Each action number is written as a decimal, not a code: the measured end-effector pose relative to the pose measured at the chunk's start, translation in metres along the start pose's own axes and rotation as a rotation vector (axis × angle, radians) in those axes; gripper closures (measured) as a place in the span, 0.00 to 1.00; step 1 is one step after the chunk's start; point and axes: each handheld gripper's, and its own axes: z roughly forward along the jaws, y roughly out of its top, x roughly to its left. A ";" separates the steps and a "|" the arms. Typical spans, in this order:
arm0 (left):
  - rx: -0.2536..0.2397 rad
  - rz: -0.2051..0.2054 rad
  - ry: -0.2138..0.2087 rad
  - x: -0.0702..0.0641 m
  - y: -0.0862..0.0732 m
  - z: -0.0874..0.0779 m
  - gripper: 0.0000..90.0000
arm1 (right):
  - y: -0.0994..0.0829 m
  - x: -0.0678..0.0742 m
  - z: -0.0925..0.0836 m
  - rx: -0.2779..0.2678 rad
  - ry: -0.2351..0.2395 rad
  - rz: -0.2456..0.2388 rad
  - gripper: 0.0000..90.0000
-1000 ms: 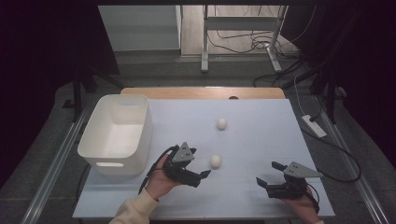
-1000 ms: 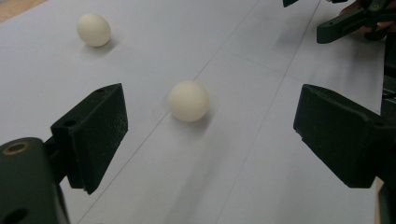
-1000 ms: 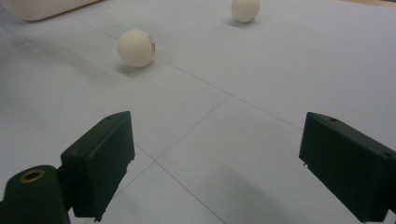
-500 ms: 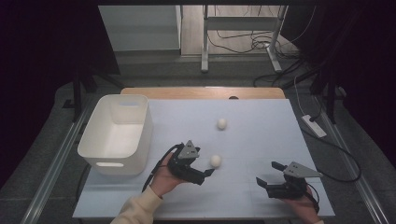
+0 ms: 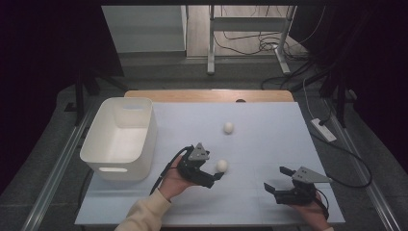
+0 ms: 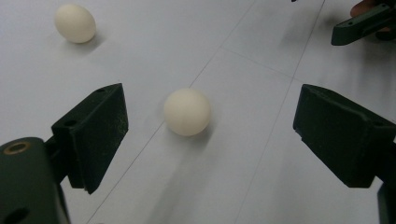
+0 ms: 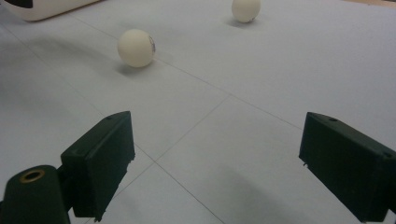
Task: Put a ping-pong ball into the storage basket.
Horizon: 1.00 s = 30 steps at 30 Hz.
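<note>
My left tongs [image 5: 215, 172] sit low over the bench [image 5: 269, 139], jaws spread wide and gripping nothing. In the left gripper view the near ball [image 6: 187, 112] lies on the bench just ahead of the two jaws and in line with the gap between them, touching neither. From the high view that near ball [image 5: 222, 165] rests just right of the left tongs' tips, near the middle of the bench. My right tongs [image 5: 280, 180] rest at the near right of the bench, well apart from the ball, jaws also spread wide and empty; their view has the same ball [image 7: 136, 47] farther off to the left. A second ball [image 5: 228, 127] lies farther away toward the back of the bench, well apart from the first. A white bin [image 5: 96, 144] stands on the left side of the bench, open side up, just left of my left hand [image 5: 174, 180].
</note>
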 end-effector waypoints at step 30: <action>0.083 0.013 -0.001 0.008 0.008 0.040 0.12 | 0.000 0.000 0.000 -0.001 0.002 0.003 0.11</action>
